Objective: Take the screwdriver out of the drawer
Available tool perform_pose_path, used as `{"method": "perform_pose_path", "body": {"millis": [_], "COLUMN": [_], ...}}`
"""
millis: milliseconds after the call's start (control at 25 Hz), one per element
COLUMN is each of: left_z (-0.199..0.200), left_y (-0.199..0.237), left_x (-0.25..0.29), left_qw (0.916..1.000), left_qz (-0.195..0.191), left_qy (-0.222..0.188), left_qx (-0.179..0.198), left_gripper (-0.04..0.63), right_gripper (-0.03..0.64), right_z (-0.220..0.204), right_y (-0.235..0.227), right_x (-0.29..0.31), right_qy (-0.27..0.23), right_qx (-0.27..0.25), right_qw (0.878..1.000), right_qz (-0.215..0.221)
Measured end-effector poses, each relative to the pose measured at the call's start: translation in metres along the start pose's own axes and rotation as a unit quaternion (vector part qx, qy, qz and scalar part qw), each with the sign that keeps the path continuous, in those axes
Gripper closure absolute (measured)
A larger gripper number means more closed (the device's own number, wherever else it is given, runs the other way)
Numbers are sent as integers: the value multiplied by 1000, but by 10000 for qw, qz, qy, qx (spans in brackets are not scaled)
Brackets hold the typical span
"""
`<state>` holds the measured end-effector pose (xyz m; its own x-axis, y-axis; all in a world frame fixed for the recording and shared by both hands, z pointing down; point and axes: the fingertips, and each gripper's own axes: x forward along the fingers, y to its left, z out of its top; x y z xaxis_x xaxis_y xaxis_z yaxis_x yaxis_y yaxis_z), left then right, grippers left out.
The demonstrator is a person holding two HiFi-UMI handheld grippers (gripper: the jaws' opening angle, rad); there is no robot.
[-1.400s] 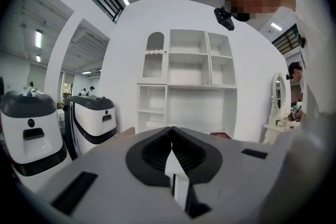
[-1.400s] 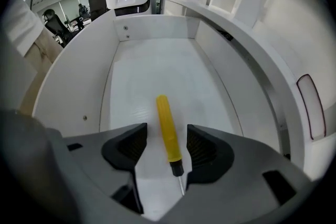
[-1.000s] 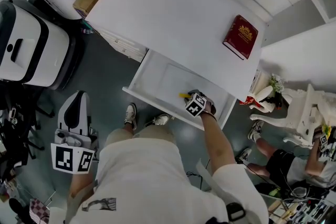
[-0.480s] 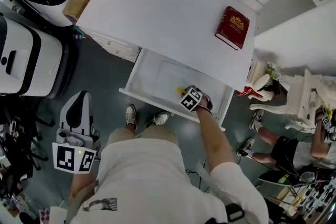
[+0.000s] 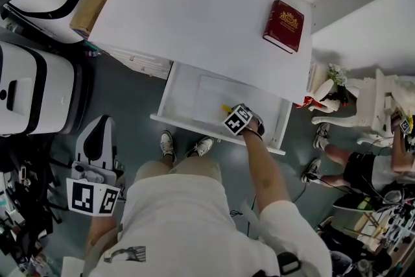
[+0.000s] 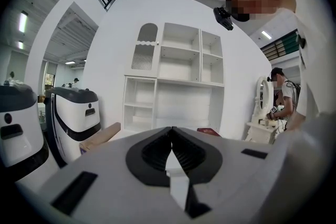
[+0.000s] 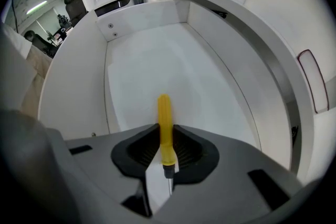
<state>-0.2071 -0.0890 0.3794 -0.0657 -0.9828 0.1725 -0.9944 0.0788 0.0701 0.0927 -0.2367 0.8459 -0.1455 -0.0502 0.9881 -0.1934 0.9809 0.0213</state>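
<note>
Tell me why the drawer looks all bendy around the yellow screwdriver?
Right gripper view: its wide-angle lens bows the drawer walls and blackens the corners, though the screwdriver looks sharp. Left gripper view: the shelves bulge likewise. Head view: far less bending.

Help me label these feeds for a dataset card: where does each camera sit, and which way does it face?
Head view: on the person's head, facing steeply down at the desk and open drawer; torso and right arm show.
Left gripper view: on the left gripper, facing level at white shelves; fingers together, empty.
Right gripper view: on the right gripper, facing down into the drawer; fingers, just closing, grip the screwdriver.
Shared: head and right gripper views both show drawer and screwdriver.
</note>
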Motion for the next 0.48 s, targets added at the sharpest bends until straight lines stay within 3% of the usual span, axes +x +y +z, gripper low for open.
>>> {"method": "perform_pose_path", "body": {"millis": [240, 480], "left_z": [5, 13], "left_y": [16, 21], "left_x": [11, 23], "left_qw": [9997, 9985], "left_qz": [-225, -516], "left_qy": [-59, -136], "left_qx": [47, 114], "left_gripper": [578, 578], "right_gripper": [532, 532], "right_z": [2, 3], "right_y": [0, -6], "right_x": [0, -9], "right_qy": [80, -279], "right_qx": [274, 641], "right_qw": [9996, 9969], "right_qz": [-84, -366]}}
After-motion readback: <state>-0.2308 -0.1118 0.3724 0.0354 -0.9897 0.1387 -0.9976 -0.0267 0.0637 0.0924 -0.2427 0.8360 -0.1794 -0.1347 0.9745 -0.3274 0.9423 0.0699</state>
